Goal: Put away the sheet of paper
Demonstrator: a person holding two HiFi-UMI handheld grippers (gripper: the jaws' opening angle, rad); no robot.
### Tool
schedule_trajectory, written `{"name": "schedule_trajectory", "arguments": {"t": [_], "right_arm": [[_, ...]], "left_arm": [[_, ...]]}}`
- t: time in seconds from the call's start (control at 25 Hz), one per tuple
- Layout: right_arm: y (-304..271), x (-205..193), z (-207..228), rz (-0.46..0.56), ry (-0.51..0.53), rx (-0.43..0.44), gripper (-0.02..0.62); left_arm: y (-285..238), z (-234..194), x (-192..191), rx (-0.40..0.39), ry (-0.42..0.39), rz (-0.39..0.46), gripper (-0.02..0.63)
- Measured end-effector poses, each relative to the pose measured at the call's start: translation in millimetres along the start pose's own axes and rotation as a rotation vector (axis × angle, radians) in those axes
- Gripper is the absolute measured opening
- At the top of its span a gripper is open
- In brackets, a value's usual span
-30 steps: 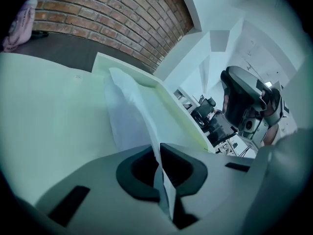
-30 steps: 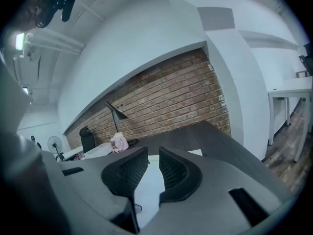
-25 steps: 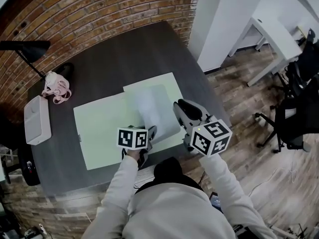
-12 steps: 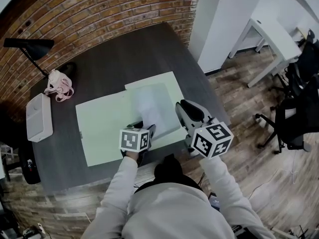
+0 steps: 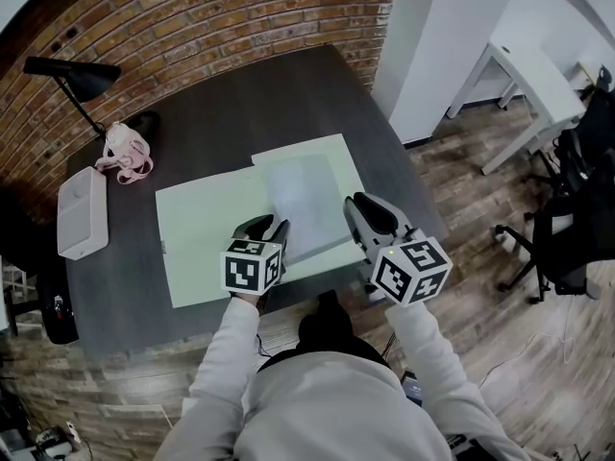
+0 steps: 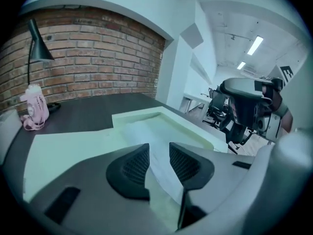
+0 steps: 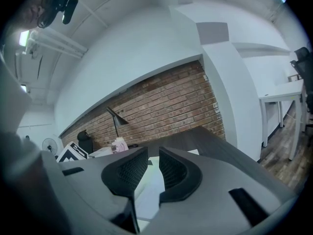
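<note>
Your left gripper (image 5: 264,227) sits over the near edge of the pale green folder (image 5: 207,243), just left of the sheet of paper (image 5: 303,198). Its jaws have just been closing and now stand a moderate way apart. Nothing is gripped between them: through the gap you see only the sheet, lying on the folder below.

Your right gripper (image 5: 363,205) is at the near right corner of the folder, just right of the sheet. Its jaws are a narrow gap apart and also hold nothing. It points almost level across the table (image 5: 240,104) toward the brick wall.

The sheet lies flat on the right half of the opened folder, between your two grippers and running away from you toward the far side. In the left gripper view that half has a raised rim around it, so it may be a shallow tray rather than a flat cover; the picture is too soft to be sure.

Far to the left, well apart from the folder, are a white box (image 5: 82,211), a pink bundle (image 5: 128,154) and a black desk lamp (image 5: 72,73).
</note>
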State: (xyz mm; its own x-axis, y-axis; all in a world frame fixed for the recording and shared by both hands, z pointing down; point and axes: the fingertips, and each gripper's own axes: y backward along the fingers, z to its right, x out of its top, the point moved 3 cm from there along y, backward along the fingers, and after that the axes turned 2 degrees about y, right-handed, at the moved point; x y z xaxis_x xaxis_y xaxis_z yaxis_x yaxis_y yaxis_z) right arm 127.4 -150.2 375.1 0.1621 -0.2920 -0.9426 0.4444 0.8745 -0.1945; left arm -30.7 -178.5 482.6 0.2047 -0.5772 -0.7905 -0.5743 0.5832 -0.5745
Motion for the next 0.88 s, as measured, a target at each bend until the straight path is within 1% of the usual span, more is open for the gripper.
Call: {"name": "schedule_trajectory", "arguments": {"t": [0.2, 0.48, 0.68, 0.88], "right_arm": [[7, 1, -7, 0.014, 0.017, -0.003, 0.097], [16, 0, -17, 0.031, 0.024, 0.004, 0.097], [20, -2, -28, 0.035, 0.053, 0.005, 0.072], [27, -5, -33, 0.036, 0.084, -0.004, 0.029]], "left_arm": [[27, -2, 21, 0.024, 0.013, 0.125, 0.092], [69, -1, 44, 0.055, -0.046, 0.278, 0.034], [96, 0, 52, 0.07, -0.099, 0.367, 0.02], [116, 4, 52, 0.073, -0.116, 0.422, 0.02]]}}
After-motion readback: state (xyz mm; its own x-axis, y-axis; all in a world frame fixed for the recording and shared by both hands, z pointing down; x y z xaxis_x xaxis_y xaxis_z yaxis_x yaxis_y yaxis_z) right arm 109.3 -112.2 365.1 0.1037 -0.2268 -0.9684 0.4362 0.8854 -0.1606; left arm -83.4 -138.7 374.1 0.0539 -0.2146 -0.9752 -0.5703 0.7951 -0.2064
